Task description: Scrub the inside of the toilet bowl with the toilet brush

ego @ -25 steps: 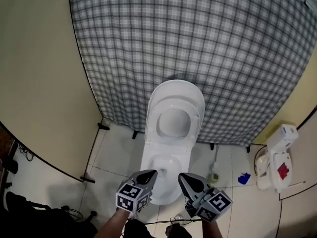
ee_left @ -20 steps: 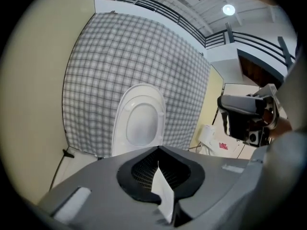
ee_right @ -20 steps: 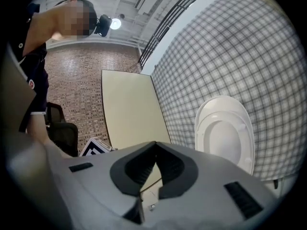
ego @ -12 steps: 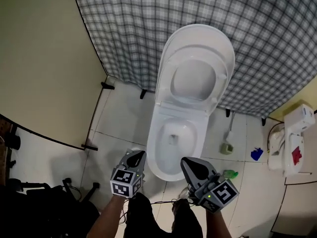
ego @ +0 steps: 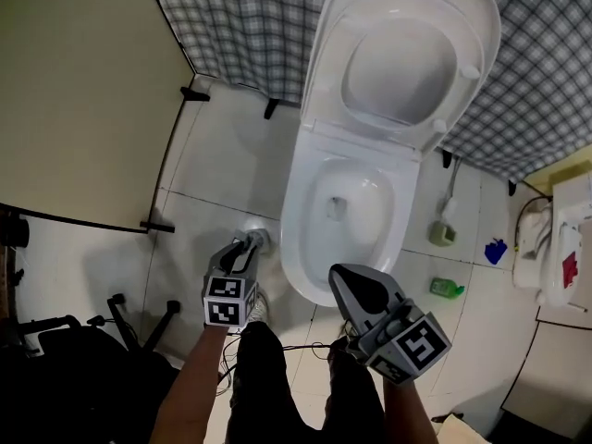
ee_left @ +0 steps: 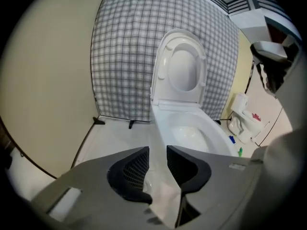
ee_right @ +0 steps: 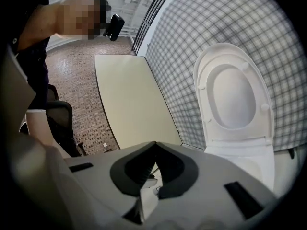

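Note:
The white toilet (ego: pixel 344 213) stands with lid and seat (ego: pixel 402 58) raised, its bowl bare inside. The toilet brush (ego: pixel 444 226) stands on the floor tiles to the right of the toilet, its handle leaning toward the checked curtain. My left gripper (ego: pixel 244 248) hangs over the floor just left of the bowl's front; its jaws are opening, with a narrow gap and nothing between them (ee_left: pixel 158 158). My right gripper (ego: pixel 346 281) hovers at the bowl's front rim with its fingertips together and nothing held (ee_right: pixel 154 147). Neither gripper is near the brush.
A checked curtain (ego: pixel 250 17) hangs behind the toilet, a beige panel (ego: pixel 83 91) on black feet to the left. A green bottle (ego: pixel 446 288), a blue object (ego: pixel 495 251) and a white appliance (ego: pixel 560 248) lie to the right. My legs are below the grippers.
The view has dropped and closed in, so the toilet looks bigger and higher. The left gripper has swung left of the bowl and its jaws have parted. The right stays shut.

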`<state>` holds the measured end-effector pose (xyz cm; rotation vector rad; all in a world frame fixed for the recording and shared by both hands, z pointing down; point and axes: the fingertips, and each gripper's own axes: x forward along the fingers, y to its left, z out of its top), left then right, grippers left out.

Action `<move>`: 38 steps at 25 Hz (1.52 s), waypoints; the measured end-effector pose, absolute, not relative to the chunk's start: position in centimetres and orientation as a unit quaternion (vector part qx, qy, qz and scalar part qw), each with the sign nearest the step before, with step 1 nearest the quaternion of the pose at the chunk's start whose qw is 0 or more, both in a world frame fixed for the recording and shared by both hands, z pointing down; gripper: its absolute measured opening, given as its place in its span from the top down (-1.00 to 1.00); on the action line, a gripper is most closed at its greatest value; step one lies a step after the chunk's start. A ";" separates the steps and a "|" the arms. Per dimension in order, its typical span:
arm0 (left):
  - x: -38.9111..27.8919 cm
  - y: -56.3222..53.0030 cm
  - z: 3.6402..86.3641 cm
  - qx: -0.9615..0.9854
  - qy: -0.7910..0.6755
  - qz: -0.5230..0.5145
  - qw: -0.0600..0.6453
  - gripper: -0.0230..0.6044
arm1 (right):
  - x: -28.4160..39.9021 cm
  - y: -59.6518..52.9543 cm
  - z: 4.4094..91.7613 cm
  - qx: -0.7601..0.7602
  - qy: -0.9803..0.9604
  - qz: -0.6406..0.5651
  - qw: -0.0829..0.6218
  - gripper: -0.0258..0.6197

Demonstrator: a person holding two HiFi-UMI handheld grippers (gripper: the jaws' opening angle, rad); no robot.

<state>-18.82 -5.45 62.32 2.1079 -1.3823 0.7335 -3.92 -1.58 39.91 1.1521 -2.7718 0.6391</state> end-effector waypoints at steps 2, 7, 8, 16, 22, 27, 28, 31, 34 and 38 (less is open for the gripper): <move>-20.2 -5.9 64.6 0.761 -0.523 0.282 0.260 0.51 | -4.6 -1.9 41.4 0.371 -0.904 0.211 0.037 0.92; -22.1 -6.5 70.1 0.751 -0.508 0.326 0.269 0.19 | -6.4 -2.7 44.5 0.360 -0.905 0.224 0.039 0.92; -22.3 -6.7 71.1 0.751 -0.500 0.337 0.269 0.14 | -6.7 -2.9 45.1 0.359 -0.905 0.227 0.040 0.92; -23.3 -7.6 77.3 0.755 -0.445 0.399 0.269 0.00 | -8.7 -3.9 49.0 0.348 -0.903 0.250 0.046 0.92; -22.5 -7.5 80.5 0.759 -0.412 0.421 0.278 0.01 | -8.4 -5.0 49.9 0.360 -0.895 0.258 0.047 0.92; -23.1 -8.2 82.2 0.753 -0.416 0.441 0.256 0.23 | -7.7 -5.7 50.5 0.376 -0.888 0.260 0.043 0.92; -23.1 -8.4 82.2 0.752 -0.419 0.440 0.255 0.23 | -7.4 -5.7 50.8 0.380 -0.886 0.261 0.044 0.92; -23.3 -8.6 82.0 0.748 -0.420 0.444 0.258 0.25 | -6.9 -5.5 51.2 0.389 -0.881 0.265 0.045 0.92; -23.6 -8.2 80.7 0.749 -0.416 0.446 0.260 0.25 | -6.5 -5.3 50.7 0.394 -0.878 0.269 0.041 0.92; -24.4 -7.4 76.4 0.755 -0.418 0.434 0.260 0.25 | -6.1 -5.1 48.7 0.395 -0.879 0.265 0.032 0.92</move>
